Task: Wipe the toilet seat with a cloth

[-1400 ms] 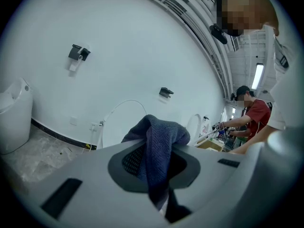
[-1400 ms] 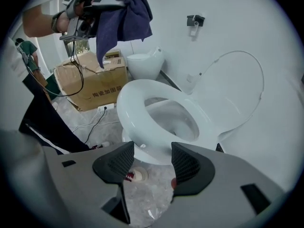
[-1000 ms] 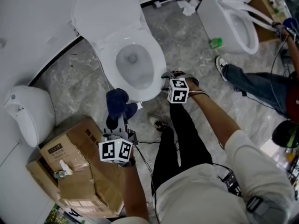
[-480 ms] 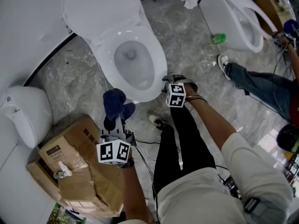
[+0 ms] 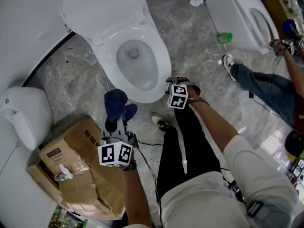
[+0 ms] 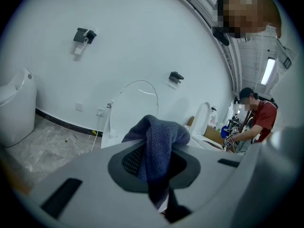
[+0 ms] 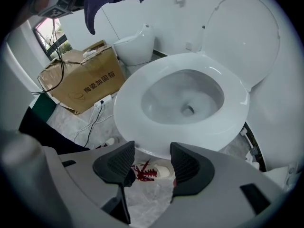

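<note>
Blue cloth (image 5: 116,104) pinched in left tool (image 5: 118,126), near toilet seat (image 5: 164,65).

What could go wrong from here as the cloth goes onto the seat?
1. The cloth hangs bunched from the left gripper; it may slip from the jaws or dip into the bowl mid-wipe.
2. The right gripper sits open and empty close to the toilet seat front rim and could knock it.
3. Cables trail on the floor beside the left gripper: snag risk.
</note>
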